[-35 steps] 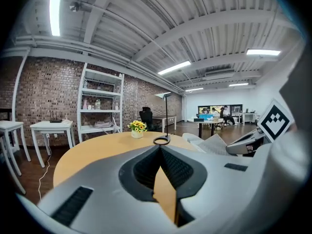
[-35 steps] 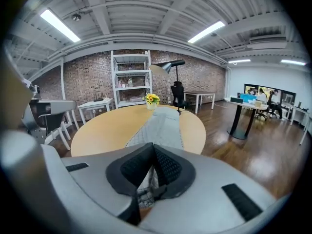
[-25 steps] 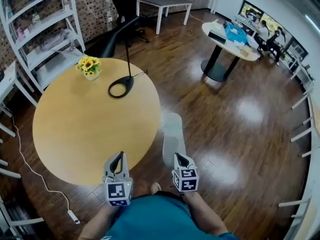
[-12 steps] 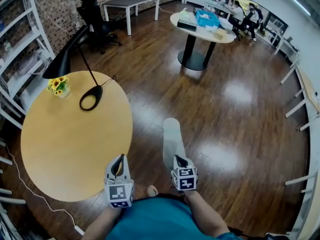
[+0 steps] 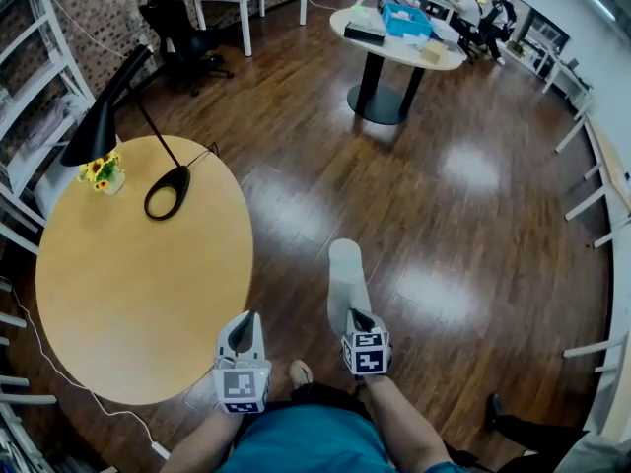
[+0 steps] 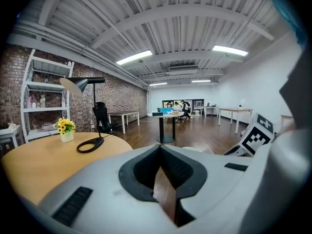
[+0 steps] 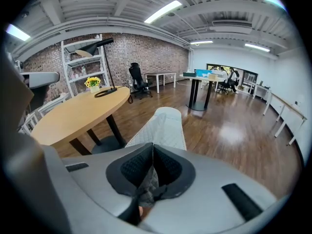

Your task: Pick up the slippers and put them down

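Observation:
A pale grey quilted slipper (image 5: 347, 276) hangs over the wood floor, sticking out forward from my right gripper (image 5: 355, 315). In the right gripper view the jaws are shut on the slipper's (image 7: 164, 126) near end, with its fabric pinched between the pads at my right gripper (image 7: 151, 165). My left gripper (image 5: 243, 325) is beside it to the left, by the round table's near edge. In the left gripper view my left gripper (image 6: 160, 148) has its tips together and nothing between them. I see only one slipper.
A round wooden table (image 5: 118, 294) stands at left with a black lamp (image 5: 163, 193) and a small pot of sunflowers (image 5: 99, 173). White shelves (image 5: 30, 87) line the left wall. A white round table (image 5: 394, 39), a black chair (image 5: 175, 23) and seated people are farther back.
The whole view has swung: the wooden table has slid left and the far white table nearer the middle. Both grippers travelled together, and the slipper stays gripped in the right one.

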`<state>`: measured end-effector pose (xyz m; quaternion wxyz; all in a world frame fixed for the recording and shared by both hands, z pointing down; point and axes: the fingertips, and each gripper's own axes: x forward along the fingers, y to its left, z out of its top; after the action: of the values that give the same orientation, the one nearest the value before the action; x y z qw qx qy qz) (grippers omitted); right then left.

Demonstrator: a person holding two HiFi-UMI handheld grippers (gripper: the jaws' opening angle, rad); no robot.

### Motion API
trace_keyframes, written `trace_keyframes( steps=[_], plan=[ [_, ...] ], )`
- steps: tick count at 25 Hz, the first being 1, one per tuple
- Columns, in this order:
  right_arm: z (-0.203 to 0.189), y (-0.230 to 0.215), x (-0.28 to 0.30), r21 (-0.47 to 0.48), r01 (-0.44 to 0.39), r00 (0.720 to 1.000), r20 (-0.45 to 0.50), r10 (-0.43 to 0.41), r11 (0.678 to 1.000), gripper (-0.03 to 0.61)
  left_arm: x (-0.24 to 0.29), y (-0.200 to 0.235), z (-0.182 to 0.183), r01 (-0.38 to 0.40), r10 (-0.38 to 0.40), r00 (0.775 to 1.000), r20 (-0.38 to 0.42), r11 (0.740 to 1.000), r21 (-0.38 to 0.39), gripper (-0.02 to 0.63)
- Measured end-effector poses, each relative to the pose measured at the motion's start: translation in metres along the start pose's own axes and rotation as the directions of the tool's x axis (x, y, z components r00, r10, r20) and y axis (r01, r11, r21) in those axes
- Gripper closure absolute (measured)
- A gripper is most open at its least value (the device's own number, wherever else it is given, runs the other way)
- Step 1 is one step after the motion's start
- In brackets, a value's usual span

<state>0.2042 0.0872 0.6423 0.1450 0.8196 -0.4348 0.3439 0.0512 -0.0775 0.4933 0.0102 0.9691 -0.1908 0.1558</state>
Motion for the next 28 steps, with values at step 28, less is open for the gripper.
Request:
trace_keyframes(
  steps=[28],
  plan=[
    [-0.102,-0.074,0.143,0.087,0.113,0.982,-0.164,-0.097,0.99,0.555,0.179,-0.086,-0.148,0.32,-0.317,0.929,-0.194,0.947,-0.016,0.607]
  ],
)
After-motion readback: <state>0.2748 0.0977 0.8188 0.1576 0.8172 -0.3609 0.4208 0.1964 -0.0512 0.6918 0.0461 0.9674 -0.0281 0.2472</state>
